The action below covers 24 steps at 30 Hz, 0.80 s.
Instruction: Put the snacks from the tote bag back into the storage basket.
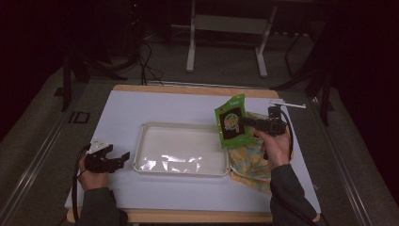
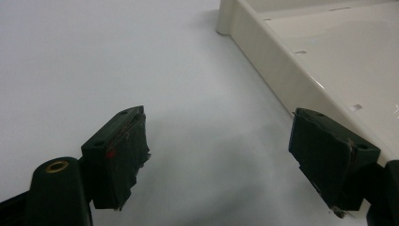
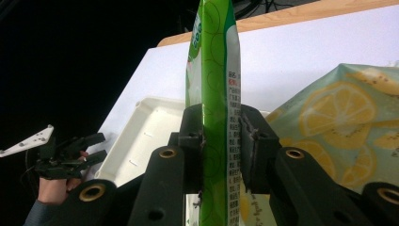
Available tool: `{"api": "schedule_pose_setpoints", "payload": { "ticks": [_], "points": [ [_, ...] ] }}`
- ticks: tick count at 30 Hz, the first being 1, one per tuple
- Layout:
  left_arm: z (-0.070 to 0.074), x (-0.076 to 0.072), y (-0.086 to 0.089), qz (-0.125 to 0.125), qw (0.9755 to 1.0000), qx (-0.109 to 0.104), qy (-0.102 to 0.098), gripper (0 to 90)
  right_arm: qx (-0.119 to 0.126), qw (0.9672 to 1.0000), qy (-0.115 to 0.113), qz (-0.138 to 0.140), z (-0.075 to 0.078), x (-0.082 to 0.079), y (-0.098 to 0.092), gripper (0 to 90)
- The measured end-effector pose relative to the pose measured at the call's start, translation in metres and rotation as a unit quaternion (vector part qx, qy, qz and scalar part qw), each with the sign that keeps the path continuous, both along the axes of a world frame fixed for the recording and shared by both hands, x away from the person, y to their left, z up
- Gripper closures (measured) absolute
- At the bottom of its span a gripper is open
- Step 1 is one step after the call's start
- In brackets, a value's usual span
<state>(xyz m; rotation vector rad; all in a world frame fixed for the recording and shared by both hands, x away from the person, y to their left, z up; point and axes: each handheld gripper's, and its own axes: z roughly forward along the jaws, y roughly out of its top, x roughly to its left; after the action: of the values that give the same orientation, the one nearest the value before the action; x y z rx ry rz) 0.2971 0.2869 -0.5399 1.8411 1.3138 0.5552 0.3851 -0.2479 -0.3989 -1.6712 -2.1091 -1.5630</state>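
Figure: transfer of a snack pouch toward a tray, seen at mid-carry. My right gripper (image 1: 248, 123) is clenched on the green snack pouch (image 1: 231, 121), its pads pressing flat on the pouch's two faces in the right gripper view (image 3: 217, 117). The pouch hangs in the air with its long axis upright, its sealed top edge well above the jaws and its lower part below them.

The relation that governs the coming move: the cream plastic tray (image 1: 141, 141) lies to the left of the pouch and slightly nearer to me, with the pouch's left edge over the tray's far right corner. I judge that the pouch has to travel left and down to land inside the tray, and that its upright axis would have to tip flat for it to lie on the tray floor.

Beneath my right hand (image 1: 275, 146) lies a lemon-print cloth bag (image 1: 251, 162), touching the tray's right rim.

My left gripper (image 1: 109, 159) rests on the white table top (image 1: 122, 108) just left of the tray's near left corner, jaws released and spread with nothing between them, the tray wall (image 2: 277, 70) beside its right jaw. My right gripper is the nearer to the pouch, since it holds it; my left is well apart from it, across the tray.
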Motion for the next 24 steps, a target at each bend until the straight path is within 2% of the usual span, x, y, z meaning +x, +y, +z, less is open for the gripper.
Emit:
{"api": "schedule_pose_setpoints", "payload": {
  "ticks": [24],
  "points": [
    [0.000,0.000,0.000,0.000,1.0000,0.000,0.000,20.4,0.004,1.0000,0.003,-0.003,-0.012,-0.002,0.009,72.9]
  ]
}}
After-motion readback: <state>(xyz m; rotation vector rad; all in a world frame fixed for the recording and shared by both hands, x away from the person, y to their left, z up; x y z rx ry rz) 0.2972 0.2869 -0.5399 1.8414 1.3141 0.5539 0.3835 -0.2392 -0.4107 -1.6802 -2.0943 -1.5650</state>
